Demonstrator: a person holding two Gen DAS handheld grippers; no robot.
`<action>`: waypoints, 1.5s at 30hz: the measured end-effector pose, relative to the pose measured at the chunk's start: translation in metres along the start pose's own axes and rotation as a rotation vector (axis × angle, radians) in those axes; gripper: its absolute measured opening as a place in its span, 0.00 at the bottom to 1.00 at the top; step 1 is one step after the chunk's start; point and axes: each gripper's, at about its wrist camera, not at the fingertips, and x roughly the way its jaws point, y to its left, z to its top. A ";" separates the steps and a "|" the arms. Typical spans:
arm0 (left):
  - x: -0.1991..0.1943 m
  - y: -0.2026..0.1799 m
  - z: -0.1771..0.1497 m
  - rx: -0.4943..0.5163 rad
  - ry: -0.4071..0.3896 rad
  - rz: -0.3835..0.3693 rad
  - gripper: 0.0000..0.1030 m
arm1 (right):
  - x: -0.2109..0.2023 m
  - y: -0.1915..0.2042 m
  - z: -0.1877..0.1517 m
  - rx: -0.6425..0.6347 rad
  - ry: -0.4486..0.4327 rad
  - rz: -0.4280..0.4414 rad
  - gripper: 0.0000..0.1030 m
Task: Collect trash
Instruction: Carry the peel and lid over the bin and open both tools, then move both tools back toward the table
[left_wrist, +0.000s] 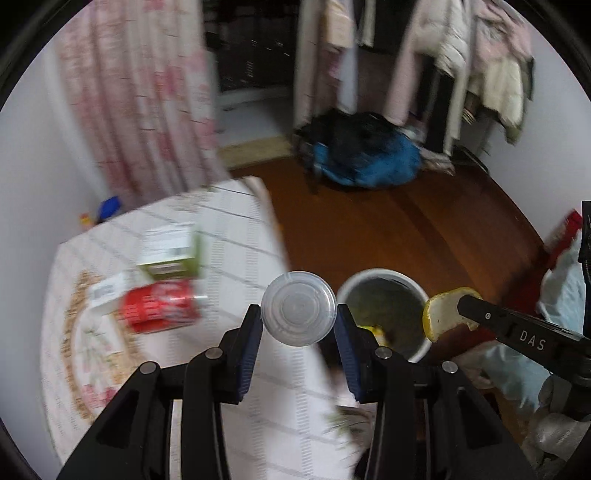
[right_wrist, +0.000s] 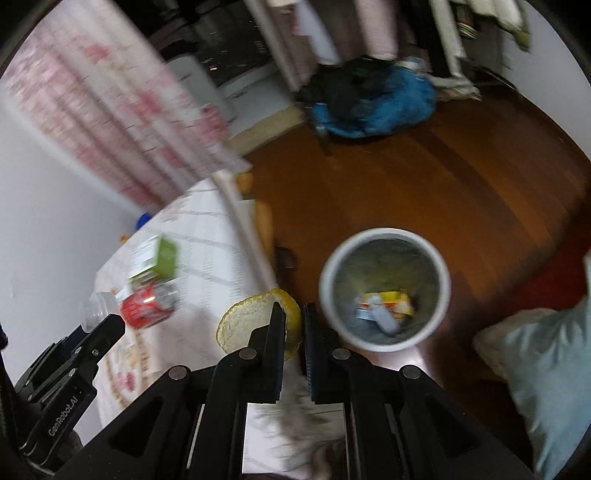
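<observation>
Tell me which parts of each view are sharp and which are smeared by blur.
Left wrist view: the left gripper and its clear round plastic lid are sharp; the red soda can, green-and-white carton and pink floral curtain are smeared. Right wrist view: the right gripper is crisp; the yellow fruit peel, white round trash bin and curtain blur.

Clear lid (left_wrist: 298, 308) in left claw (left_wrist: 299, 325), seemingly.

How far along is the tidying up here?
Some wrappers already lie in the white bin. In hand: the left gripper clamps a clear plastic lid, and the right gripper a citrus peel. Left on the table: a red can and a green carton.
</observation>
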 end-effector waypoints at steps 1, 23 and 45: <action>0.015 -0.015 0.003 0.014 0.022 -0.019 0.35 | 0.004 -0.014 0.003 0.018 0.005 -0.014 0.10; 0.209 -0.131 0.002 0.130 0.327 -0.076 0.37 | 0.184 -0.192 0.008 0.199 0.221 -0.166 0.10; 0.158 -0.112 0.007 0.126 0.230 -0.004 0.97 | 0.126 -0.153 -0.001 0.062 0.194 -0.320 0.99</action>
